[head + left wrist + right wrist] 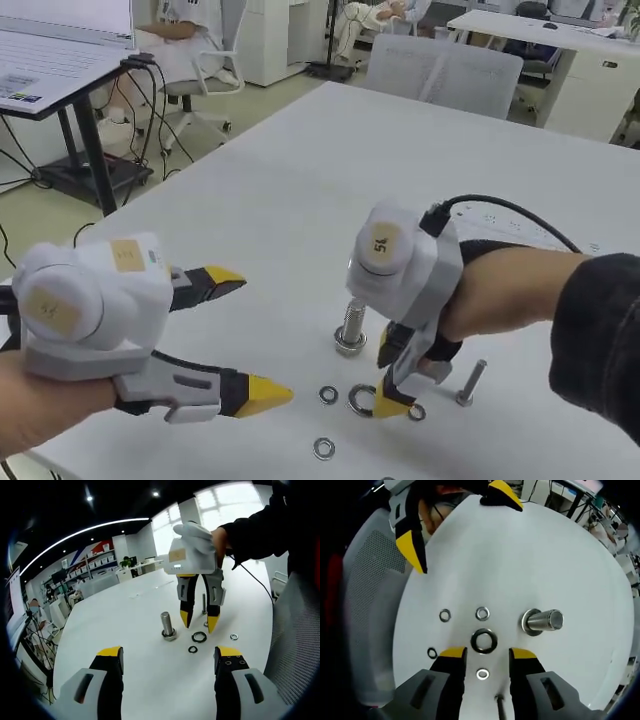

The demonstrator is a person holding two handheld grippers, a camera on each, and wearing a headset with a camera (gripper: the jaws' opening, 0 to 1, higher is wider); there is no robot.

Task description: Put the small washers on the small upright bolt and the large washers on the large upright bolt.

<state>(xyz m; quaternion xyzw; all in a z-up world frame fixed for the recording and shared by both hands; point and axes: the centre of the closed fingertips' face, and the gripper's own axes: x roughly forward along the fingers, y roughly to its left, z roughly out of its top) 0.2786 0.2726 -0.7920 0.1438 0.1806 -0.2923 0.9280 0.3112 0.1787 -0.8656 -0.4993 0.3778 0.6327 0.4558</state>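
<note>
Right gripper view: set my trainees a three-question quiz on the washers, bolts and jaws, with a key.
1. True or false: the right gripper has its jaws shut on the large washer.
2. How many small washers lie loose on the table in the right gripper view?
3. The large bolt is: A upright on the table; B lying flat; C gripped in jaws.
Key: 1 false: jaws open, washer lying free. 2 four. 3 A.

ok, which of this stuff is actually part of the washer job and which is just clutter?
Job: large upright bolt, small bolt, large washer, small washers, left gripper, right gripper.
Lying about: laptop, grey chair.
</note>
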